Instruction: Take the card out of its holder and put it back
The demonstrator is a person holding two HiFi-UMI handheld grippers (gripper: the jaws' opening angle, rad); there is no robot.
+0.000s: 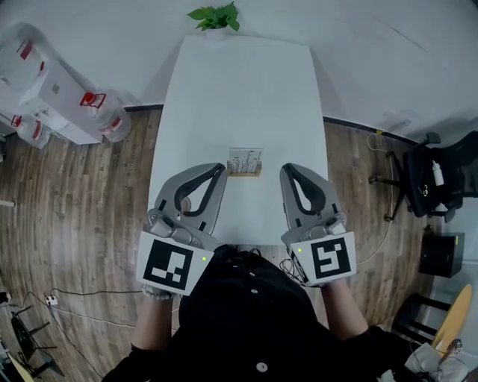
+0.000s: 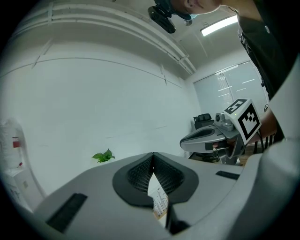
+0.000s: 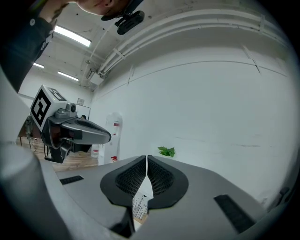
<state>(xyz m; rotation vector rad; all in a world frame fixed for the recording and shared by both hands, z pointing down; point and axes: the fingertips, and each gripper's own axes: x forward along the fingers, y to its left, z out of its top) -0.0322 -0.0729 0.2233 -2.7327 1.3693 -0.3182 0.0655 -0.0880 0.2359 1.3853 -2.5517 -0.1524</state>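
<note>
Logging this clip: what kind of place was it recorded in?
Probably an office or lab room: a long white table on a wood-plank floor, a black office chair to the right, and a small green plant at the table's far end.

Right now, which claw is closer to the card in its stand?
Left, by a little. The left claw points its tip just beside the card, at its left edge; the right claw is off its right side, with more bare table between.
</note>
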